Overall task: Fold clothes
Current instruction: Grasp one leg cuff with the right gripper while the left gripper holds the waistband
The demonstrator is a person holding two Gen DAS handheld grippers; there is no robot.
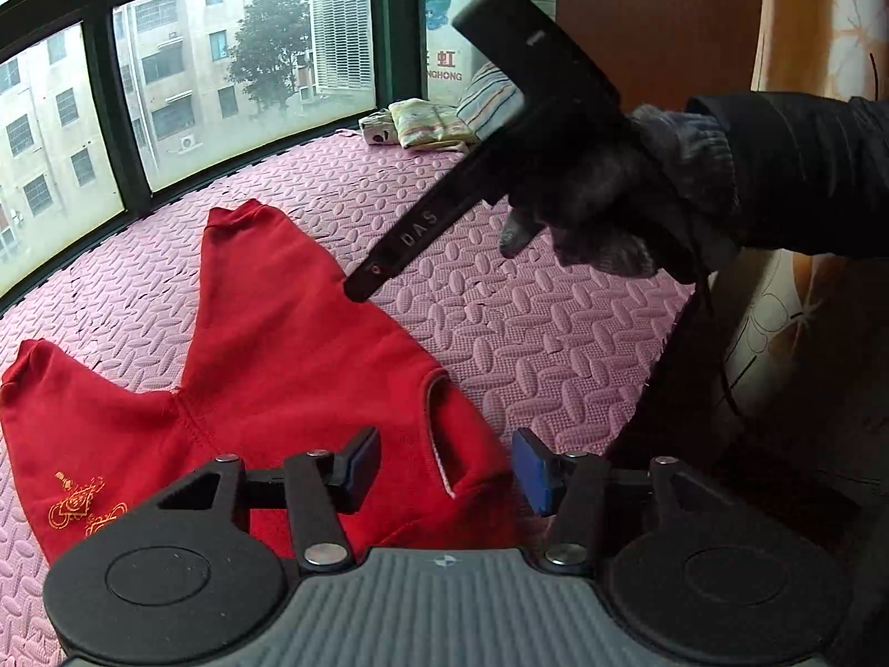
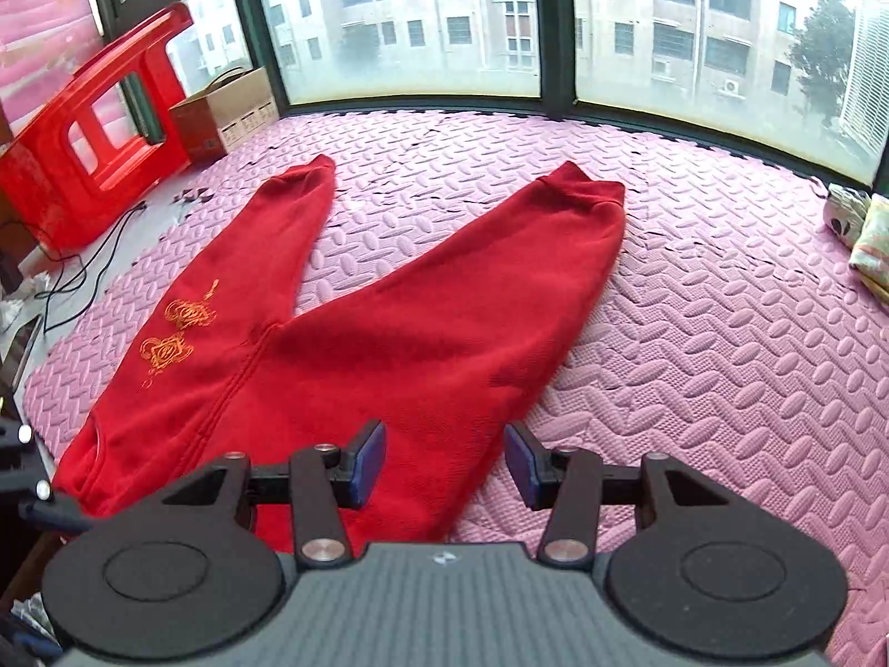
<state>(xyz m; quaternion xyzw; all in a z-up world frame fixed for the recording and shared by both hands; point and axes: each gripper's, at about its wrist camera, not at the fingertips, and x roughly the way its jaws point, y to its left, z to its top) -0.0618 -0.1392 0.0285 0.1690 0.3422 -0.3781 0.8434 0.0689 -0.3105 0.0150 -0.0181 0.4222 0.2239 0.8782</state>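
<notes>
Red trousers [image 2: 389, 344] lie flat on a pink foam mat [image 2: 694, 333], both legs spread in a V toward the windows, with gold embroidery [image 2: 172, 333] on the left leg. My right gripper [image 2: 444, 464] hovers open over the right hip edge, nothing between its blue pads. In the left wrist view the trousers [image 1: 278, 361] show a waist opening [image 1: 439, 433] with pale lining. My left gripper [image 1: 447, 467] stands open just above that opening, holding nothing. A gloved hand [image 1: 600, 205] holds the other gripper's black body above the mat.
A red plastic stool [image 2: 94, 128], a cardboard box [image 2: 228, 111] and black cables [image 2: 83, 261] sit at the mat's left edge. Folded cloths [image 1: 422, 122] lie in the far corner. Windows [image 2: 416, 16] border the back. A patterned curtain [image 1: 822, 28] hangs at the right.
</notes>
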